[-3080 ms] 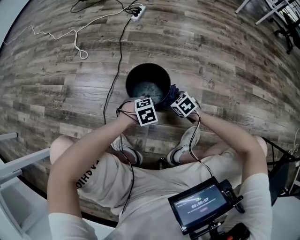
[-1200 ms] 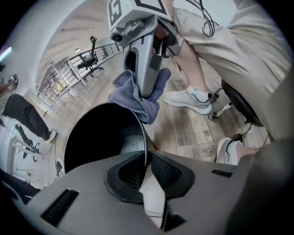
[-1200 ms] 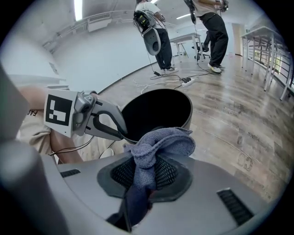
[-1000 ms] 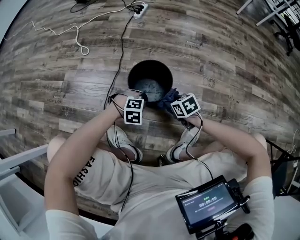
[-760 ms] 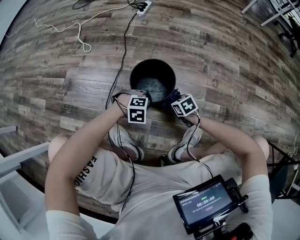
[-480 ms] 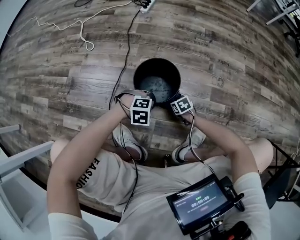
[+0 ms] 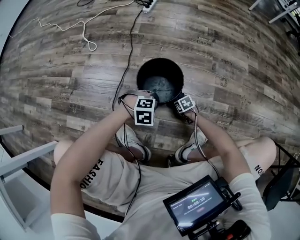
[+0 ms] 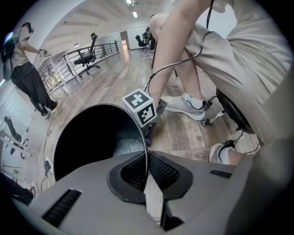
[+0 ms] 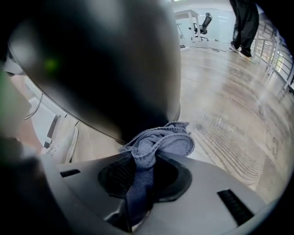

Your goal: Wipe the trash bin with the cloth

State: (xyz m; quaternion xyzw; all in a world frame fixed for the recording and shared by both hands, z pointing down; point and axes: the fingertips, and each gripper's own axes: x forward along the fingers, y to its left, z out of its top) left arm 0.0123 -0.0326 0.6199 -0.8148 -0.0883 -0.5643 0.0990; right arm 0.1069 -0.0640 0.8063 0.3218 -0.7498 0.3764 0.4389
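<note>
A black round trash bin stands on the wood floor in front of the person's feet. My left gripper sits at the bin's near rim. In the left gripper view the thin rim runs between its pads and my left gripper is shut on it. My right gripper is at the bin's near right side. It is shut on a blue cloth, whose bunched end lies against the bin's dark outer wall.
Black and white cables run across the floor behind the bin to a power strip. The person's shoes stand close to the bin. A white frame is at left. Another person stands far off.
My left gripper has come up to the bin's near rim and closed on it. My right gripper has drawn in closer against the bin's side with the cloth.
</note>
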